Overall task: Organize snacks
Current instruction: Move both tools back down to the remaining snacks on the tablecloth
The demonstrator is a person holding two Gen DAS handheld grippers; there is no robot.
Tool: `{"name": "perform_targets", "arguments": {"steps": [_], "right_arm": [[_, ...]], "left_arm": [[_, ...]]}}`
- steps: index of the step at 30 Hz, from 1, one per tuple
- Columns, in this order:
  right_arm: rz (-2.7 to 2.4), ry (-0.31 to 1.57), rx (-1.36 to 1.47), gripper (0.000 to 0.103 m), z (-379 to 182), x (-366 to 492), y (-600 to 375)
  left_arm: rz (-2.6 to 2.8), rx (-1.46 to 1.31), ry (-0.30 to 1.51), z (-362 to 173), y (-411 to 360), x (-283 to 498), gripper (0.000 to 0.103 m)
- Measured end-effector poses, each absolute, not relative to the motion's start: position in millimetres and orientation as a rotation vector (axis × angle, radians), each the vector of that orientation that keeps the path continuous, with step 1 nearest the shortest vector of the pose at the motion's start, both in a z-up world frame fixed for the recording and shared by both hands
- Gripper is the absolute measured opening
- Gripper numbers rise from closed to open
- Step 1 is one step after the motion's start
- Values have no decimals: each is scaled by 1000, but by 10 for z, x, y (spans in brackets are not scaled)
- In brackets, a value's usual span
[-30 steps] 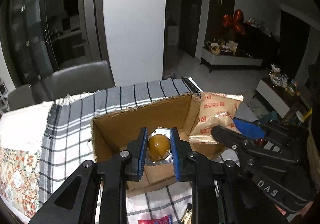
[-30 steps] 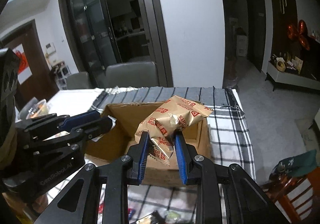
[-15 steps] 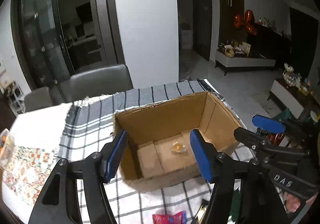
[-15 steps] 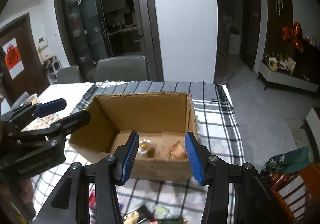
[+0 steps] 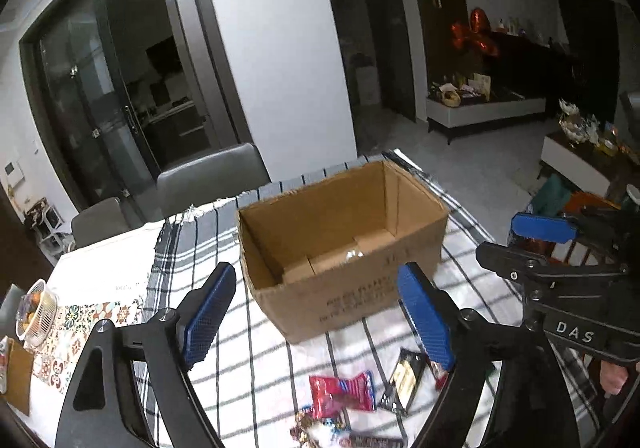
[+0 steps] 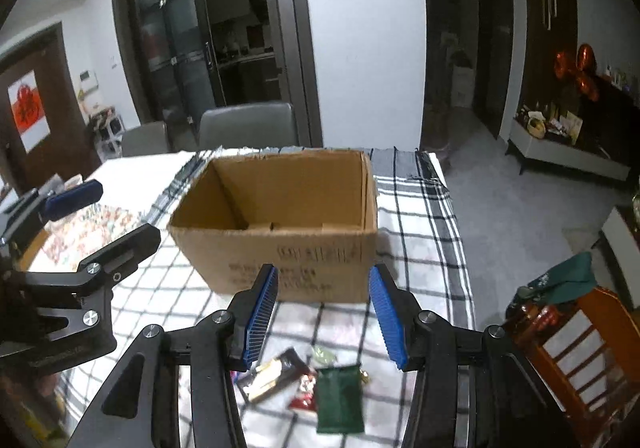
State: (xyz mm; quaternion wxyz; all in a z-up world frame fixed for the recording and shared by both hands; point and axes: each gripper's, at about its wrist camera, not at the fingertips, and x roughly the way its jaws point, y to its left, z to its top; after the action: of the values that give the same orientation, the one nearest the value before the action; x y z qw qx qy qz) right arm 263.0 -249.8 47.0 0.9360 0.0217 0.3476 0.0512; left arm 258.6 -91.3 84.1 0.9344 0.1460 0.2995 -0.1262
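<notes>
Both grippers are open w/ nothing in them. Left gripper (image 5: 318,312) has its blue pads spread very wide; its jaws have just been opening more, and nothing sits between them. It hangs over the checked cloth (image 5: 208,248), just in front of the cardboard box (image 5: 348,248). Right gripper (image 6: 323,316) has its blue pads partly spread, w/ only air between them. It also hangs in front of the box, a bit lower in view, above the loose snacks.

Box stands upright on the cloth, top open. Inside, on the floor of the box, left view shows a small shiny thing (image 5: 353,254); can't tell what it is. Right view can't see the box floor.

Snacks lie on the cloth in front of the box, not in it: a red packet (image 5: 342,394), a black and gold packet (image 5: 404,378), a green packet (image 6: 340,398), a brown and cream wrapper (image 6: 276,372), plus a few small candies near them, too blurry to name.

Grey chairs (image 6: 246,126) stand behind the table. A white basket (image 5: 38,308) sits on the table's far left.
</notes>
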Motion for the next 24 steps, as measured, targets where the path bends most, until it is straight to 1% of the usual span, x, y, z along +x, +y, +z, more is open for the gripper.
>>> {"name": "perform_targets", "arguments": {"steps": [12,18,24], "right_arm": [[125,906,24,49,123,2455,-2472],[115,1052,33,49,-145,2538,-2515],[90,1166,41,49,-390,2621,-2594]], "left_arm": [[-365,318,788,426,-990,2434,84],[-412,334,922,148,-1058,2529,84],[-429,393,1005,-120,-1175,2600,83]]}}
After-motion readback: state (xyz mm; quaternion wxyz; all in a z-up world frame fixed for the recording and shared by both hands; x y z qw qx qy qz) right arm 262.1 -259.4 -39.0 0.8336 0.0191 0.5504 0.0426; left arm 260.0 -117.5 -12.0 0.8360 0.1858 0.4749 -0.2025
